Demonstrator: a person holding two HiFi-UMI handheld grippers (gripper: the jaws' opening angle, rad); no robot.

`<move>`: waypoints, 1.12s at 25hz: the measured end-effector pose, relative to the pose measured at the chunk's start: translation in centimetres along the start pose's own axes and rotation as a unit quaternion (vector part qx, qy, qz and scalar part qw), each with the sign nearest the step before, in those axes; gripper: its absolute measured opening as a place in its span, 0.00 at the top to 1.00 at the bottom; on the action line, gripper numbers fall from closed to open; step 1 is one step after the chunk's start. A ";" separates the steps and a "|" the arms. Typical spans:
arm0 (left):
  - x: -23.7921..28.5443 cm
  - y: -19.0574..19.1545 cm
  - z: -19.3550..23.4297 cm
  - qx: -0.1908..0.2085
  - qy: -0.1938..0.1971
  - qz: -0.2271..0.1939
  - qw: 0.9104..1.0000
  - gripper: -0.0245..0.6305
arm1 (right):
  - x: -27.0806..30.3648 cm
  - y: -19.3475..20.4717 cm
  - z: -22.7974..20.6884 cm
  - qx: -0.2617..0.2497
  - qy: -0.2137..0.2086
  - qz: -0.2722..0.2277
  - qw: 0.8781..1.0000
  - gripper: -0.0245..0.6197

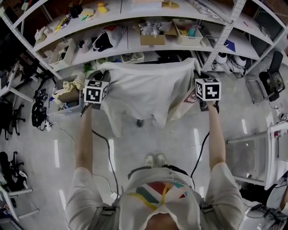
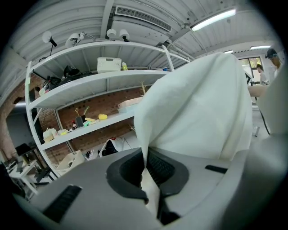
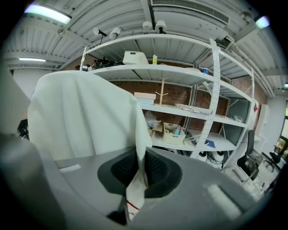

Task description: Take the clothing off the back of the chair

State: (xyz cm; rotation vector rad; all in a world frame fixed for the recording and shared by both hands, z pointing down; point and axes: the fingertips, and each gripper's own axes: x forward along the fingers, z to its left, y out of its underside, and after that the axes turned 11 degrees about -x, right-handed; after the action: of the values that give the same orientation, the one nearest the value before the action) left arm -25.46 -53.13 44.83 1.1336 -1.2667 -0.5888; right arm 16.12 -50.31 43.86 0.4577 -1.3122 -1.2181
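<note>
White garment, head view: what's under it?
Below the white garment only a dark piece shows near the floor, probably the chair's base. The chair back is fully covered.

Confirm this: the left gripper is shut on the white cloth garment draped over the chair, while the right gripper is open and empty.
Wrong about the right gripper: it too is shut on the white cloth garment, as the right gripper view shows. The left gripper is as stated.

The head view looks steeply down over the white garment [image 1: 148, 90], with the shelving rack [image 1: 135, 11] beyond. Each gripper view faces that rack from close against the garment's opposite corners.
</note>
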 end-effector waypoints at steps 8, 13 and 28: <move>-3.1 -1.8 3.4 -0.079 -0.051 -0.058 0.994 0.94 | -1.2 -0.2 -2.2 -0.023 0.061 -0.007 0.998 0.94; -6.1 -4.2 5.1 -0.067 -0.101 -0.091 0.988 0.94 | -2.1 -0.8 -3.3 -0.040 0.084 -0.010 0.996 0.94; -15.8 -10.5 5.7 -0.071 -0.186 -0.179 0.964 0.94 | -8.8 -8.2 -7.4 -0.074 0.121 -0.107 0.984 0.94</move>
State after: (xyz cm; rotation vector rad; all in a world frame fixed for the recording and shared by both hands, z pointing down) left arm -32.59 -45.35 28.05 1.1725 -1.3147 -1.1902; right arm 21.06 -48.40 30.77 0.6309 -0.9766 -1.3794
